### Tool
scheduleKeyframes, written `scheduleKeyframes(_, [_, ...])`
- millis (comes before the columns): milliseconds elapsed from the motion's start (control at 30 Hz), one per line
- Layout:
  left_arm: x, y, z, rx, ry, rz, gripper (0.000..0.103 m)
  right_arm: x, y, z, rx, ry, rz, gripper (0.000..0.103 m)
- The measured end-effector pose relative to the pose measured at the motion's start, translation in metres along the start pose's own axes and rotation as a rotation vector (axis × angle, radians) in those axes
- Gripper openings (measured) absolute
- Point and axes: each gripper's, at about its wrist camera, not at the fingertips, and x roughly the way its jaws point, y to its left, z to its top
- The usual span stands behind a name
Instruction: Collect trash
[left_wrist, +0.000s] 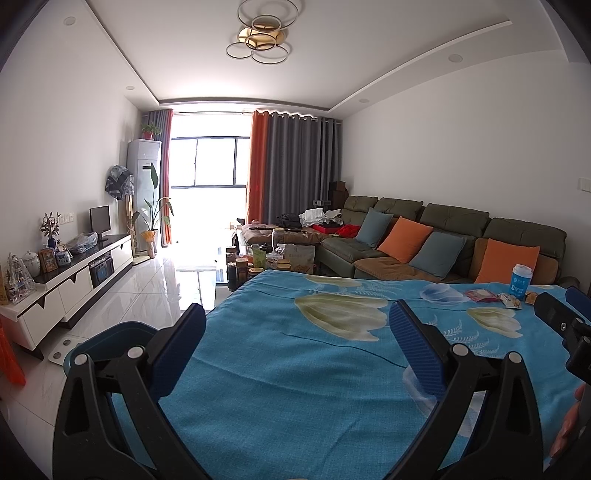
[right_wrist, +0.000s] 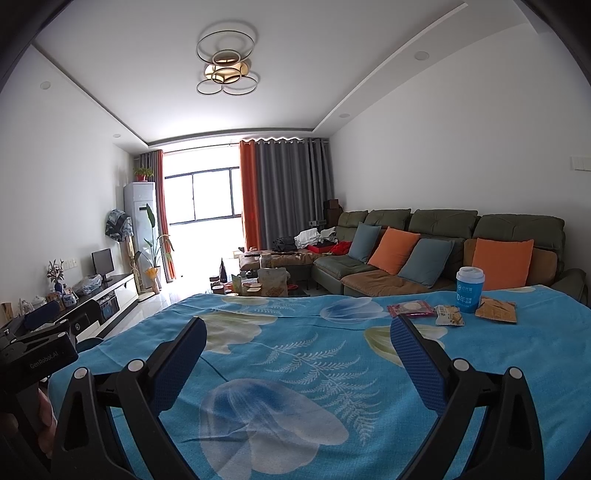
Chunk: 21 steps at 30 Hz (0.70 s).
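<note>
Left wrist view: my left gripper (left_wrist: 297, 314) is spread wide over the blue floral cloth (left_wrist: 295, 369), holding nothing. Right wrist view: my right gripper (right_wrist: 298, 328) gapes equally, empty; three wrappers (right_wrist: 448, 314) lie just beside the blue cup (right_wrist: 469, 290), beyond it.
</note>
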Motion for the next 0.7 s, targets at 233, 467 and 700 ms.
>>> scheduleKeyframes(233, [-0.0001,0.0002,0.0002,-0.001,0.000,0.001,0.097,-0.0001,-0.0004,0.0003,-0.001,0.001,0.000,0.096])
scheduleKeyframes(467, [0.0000,-0.0001,0.0002,-0.001,0.001,0.000,0.097,-0.0012,0.0006,0.0008,-0.001,-0.001,0.000,0.096])
scheduleKeyframes(700, [-0.0002,0.0002,0.0004,-0.001,0.001,-0.001,0.097,-0.0015,0.0016,0.0011,0.001,-0.001,0.000,0.096])
